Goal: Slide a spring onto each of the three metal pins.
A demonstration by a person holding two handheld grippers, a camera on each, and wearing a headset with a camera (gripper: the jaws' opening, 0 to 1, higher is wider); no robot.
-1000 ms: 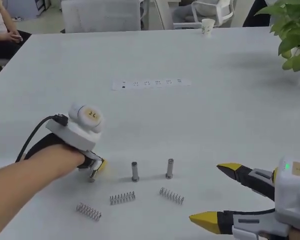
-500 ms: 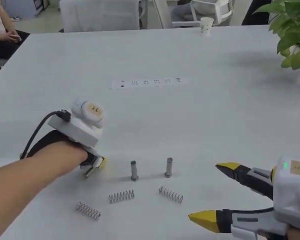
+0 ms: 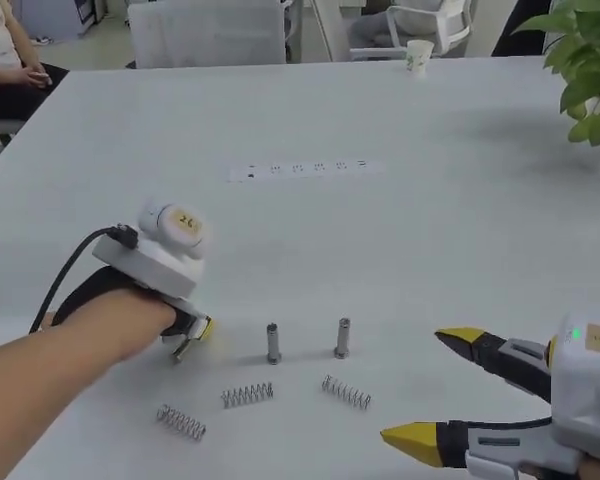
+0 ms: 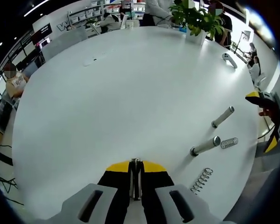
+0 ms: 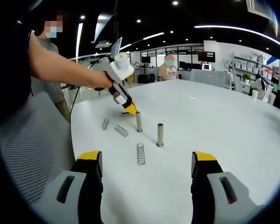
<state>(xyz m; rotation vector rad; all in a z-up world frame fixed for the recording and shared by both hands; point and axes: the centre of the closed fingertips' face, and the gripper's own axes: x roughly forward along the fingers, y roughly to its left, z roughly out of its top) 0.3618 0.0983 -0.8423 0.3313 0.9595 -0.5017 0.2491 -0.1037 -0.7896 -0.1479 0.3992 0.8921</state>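
**Left claw on a pin, right claw open**

The left gripper (image 3: 198, 331) is clamping a metal pin (image 4: 136, 179) between its jaws, close to the table (image 3: 430, 220). To its right, the middle pin (image 3: 273, 343) and the right pin (image 3: 342, 338) are standing upright. Nearer, the left spring (image 3: 181, 421), the middle spring (image 3: 247, 396) and the right spring (image 3: 346, 392) are lying flat. The right gripper (image 3: 432, 385) is hovering at the near right, jaws wide apart.

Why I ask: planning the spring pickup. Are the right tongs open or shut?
Open: the right tongs show yellow tips wide apart, gripping nothing.
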